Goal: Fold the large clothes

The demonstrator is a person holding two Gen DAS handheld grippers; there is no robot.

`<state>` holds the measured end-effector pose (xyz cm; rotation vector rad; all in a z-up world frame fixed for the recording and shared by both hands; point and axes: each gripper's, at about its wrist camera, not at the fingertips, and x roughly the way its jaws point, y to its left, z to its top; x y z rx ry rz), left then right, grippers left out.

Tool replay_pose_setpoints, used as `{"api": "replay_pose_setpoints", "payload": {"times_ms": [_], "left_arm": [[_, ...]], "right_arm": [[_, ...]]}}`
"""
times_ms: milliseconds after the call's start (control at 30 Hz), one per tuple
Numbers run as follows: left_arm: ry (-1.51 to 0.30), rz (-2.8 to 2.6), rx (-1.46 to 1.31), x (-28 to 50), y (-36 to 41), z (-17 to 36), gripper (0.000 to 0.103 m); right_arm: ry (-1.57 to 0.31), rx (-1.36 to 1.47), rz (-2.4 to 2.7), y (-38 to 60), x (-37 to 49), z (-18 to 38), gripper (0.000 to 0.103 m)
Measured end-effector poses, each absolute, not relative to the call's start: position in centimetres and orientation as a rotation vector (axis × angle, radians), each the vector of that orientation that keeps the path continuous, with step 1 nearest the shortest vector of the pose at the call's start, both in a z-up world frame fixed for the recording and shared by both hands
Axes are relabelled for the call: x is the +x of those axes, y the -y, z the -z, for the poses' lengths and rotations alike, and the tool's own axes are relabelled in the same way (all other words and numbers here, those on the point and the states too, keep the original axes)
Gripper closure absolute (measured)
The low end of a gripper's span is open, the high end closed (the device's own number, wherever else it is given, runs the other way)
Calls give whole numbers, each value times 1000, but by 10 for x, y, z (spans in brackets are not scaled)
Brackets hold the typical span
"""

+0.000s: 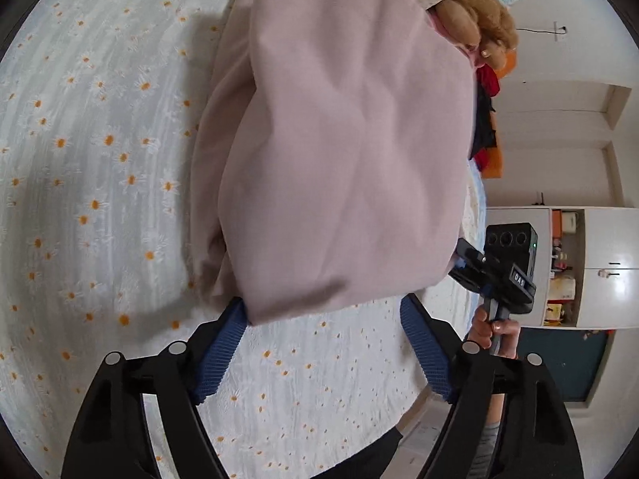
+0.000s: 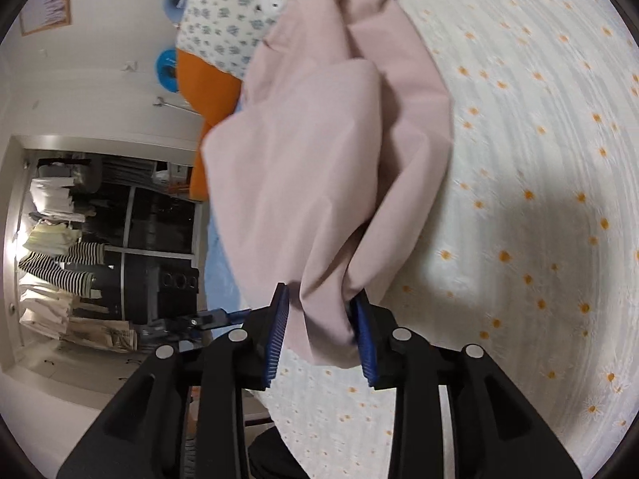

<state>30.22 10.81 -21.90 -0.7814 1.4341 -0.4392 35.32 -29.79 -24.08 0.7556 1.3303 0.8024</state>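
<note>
A large pale pink garment lies bunched on a white bedsheet with daisies. My left gripper stands open at the garment's near edge; the cloth's corner drapes over the tip of its left blue pad, and the right pad is bare. In the right wrist view my right gripper is shut on a gathered fold of the pink garment, which fills the gap between its blue pads. The left wrist view shows the right gripper at the garment's right corner, held by a hand.
A tan plush toy, an orange cushion and a flowered pillow crowd the bed's far end. A white cupboard stands beyond the bed edge, and an open wardrobe with hanging clothes is on the other side.
</note>
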Motion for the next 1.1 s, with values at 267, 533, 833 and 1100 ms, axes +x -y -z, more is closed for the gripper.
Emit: {"api": "replay_pose_setpoints", "payload": {"times_ms": [267, 533, 833, 1100], "left_arm": [[-1475, 292, -533, 291, -97, 219, 22], [-1453, 312, -602, 303, -87, 227, 20], [-1446, 349, -669, 328, -90, 207, 20], [-1356, 390, -757, 349, -91, 181, 28]], "right_arm": [[-1363, 743, -777, 307, 349, 263, 62], [-1384, 770, -763, 306, 350, 281, 41], [-1336, 890, -850, 314, 354, 263, 79], [-1235, 1086, -892, 328, 369, 254, 79]]}}
